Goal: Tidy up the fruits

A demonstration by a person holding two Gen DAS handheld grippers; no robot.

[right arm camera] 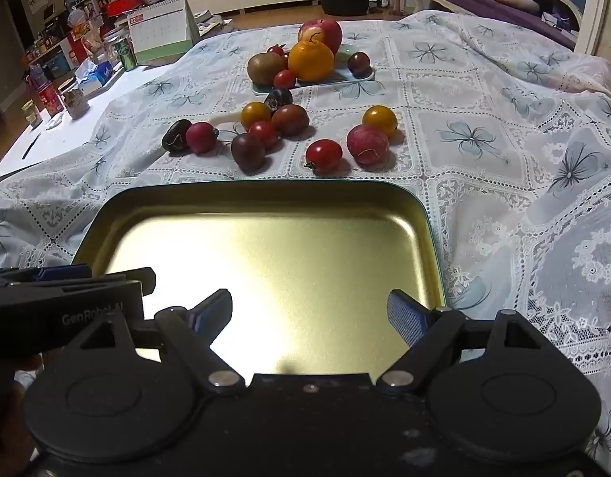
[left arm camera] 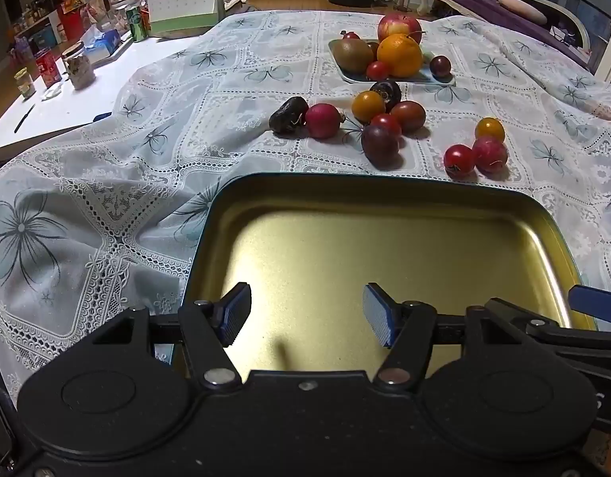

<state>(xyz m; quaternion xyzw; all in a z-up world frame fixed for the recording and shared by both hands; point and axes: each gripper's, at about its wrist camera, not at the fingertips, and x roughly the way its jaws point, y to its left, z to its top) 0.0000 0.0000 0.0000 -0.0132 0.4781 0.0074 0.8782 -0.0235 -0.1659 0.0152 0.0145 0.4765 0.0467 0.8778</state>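
Both the left gripper (left arm camera: 307, 314) and the right gripper (right arm camera: 310, 316) are matte black, with round housings, silver screws, angular linkages and blue ribbed fingertips (left arm camera: 234, 316), and pale lettering, apparently "GenRobot AI", marks the left one's side.

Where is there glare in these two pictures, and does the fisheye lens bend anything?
Right wrist view: strong white glare washes out the floor of the gold tray, between the open right gripper fingers. Left wrist view: milder glow on the tray, beyond the open left gripper. In both views the tray's rim curves and the tablecloth pattern bows near the edges.
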